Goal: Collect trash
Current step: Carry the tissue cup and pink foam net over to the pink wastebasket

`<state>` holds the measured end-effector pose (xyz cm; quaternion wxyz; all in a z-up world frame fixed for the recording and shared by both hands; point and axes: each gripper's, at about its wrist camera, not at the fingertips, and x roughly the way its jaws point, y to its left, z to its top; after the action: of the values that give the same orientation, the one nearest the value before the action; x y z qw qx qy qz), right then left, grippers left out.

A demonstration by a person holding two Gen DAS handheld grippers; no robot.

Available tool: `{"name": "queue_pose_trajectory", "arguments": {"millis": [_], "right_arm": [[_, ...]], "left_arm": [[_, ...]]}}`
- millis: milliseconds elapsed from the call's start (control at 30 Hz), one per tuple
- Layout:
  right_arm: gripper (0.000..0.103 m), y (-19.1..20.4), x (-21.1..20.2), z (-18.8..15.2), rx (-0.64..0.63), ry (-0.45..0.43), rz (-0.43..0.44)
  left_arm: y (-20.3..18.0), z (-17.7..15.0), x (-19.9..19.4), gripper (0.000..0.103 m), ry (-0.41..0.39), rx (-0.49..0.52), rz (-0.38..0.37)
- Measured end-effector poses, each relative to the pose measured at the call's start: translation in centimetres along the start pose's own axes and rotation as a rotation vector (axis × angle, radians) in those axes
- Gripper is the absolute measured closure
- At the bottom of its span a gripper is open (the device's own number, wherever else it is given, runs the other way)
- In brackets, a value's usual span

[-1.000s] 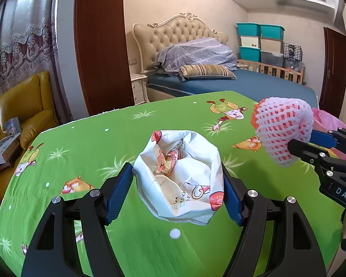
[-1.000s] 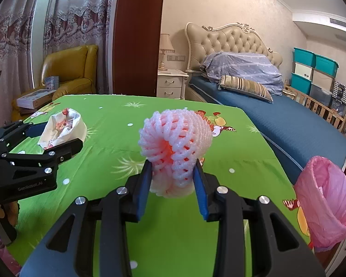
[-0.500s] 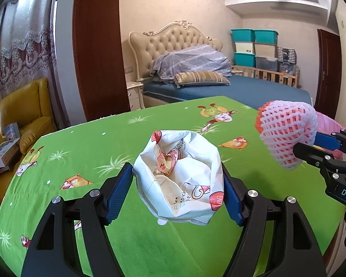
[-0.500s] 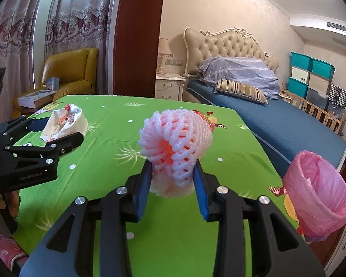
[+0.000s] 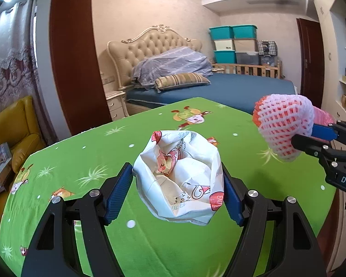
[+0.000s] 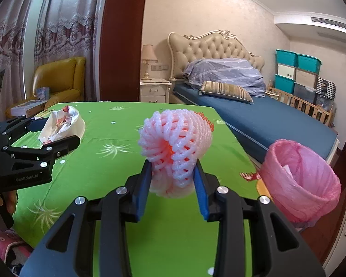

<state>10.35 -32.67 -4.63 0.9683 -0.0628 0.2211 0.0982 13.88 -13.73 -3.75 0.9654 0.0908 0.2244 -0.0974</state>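
The left hand-held gripper (image 5: 177,188) squeezes a crumpled white paper wrapper with red cartoon prints (image 5: 181,180) between its blue pads, up above the bench with the green cartoon cloth (image 5: 150,242). The right hand-held gripper (image 6: 173,185) squeezes a pink foam fruit net (image 6: 175,147), also up above the bench. Farther off, a bin lined with a pink plastic bag (image 6: 298,184) stands past the bench's right edge, near the blue bed (image 6: 276,113).

black left gripper (image 5: 177,184) frame, blue-padded fingers (image 5: 117,191), silver screws, white lettering
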Motion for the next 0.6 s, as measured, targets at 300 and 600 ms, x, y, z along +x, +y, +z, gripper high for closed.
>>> {"name": "queue_pose_trajectory", "arguments": {"millis": [300, 600], "right_arm": [[0.068, -2.5, -1.9, 0.0, 0.017, -0.038, -0.076], [0.068, -6.1, -4.0, -0.9, 0.034, -0.063, -0.155]], "left_arm": [[-2.6, 1.0, 0.1, 0.034, -0.003, 0.056, -0.048], [-5.6, 2.7, 0.1, 0.034, -0.015, 0.095, -0.143]]}}
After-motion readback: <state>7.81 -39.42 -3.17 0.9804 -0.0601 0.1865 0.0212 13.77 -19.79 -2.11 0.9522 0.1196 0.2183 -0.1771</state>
